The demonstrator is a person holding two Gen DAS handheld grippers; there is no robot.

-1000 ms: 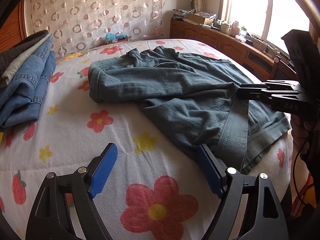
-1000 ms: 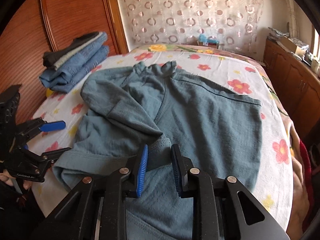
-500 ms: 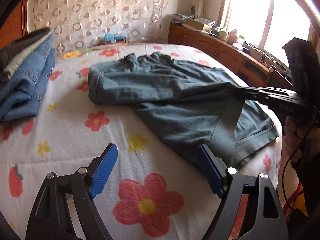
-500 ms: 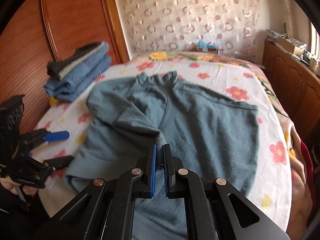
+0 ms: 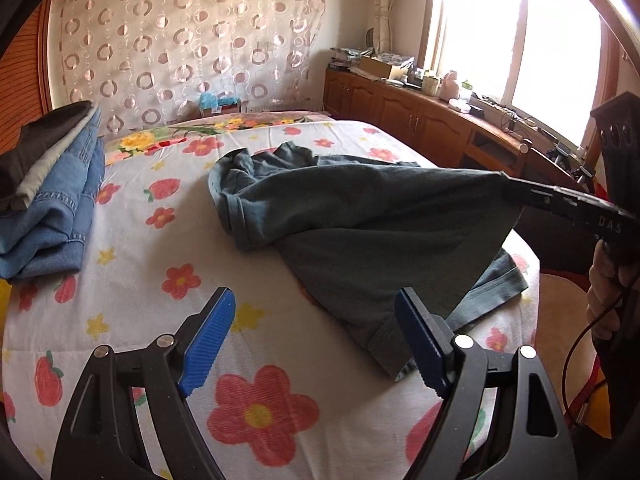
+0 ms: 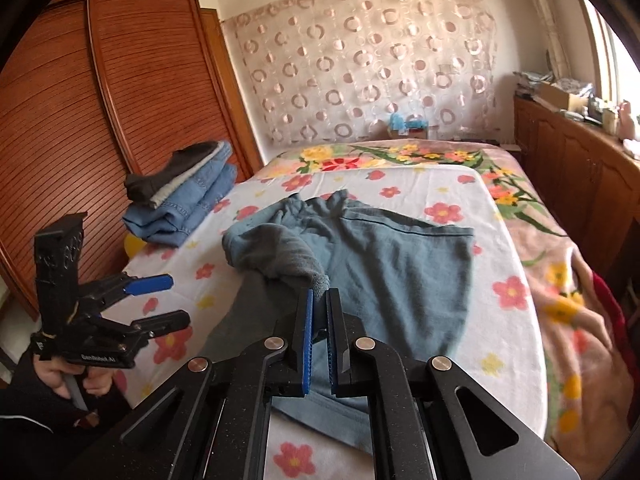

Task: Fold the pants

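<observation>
Flowered bedspread [image 6: 516,320] fills the room — grey-blue pants [image 6: 392,264] sprawl across it. Right gripper [image 6: 319,300] has its fingers pinched tight on a fold, lifting cloth off the bed. Left gripper [image 5: 316,344] hangs wide open, empty, pants' edge at its 2 o'clock.

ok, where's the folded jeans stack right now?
The folded jeans stack lies at the bed's far left edge in the right wrist view, against the wooden wardrobe, left of the teal pants.
</observation>
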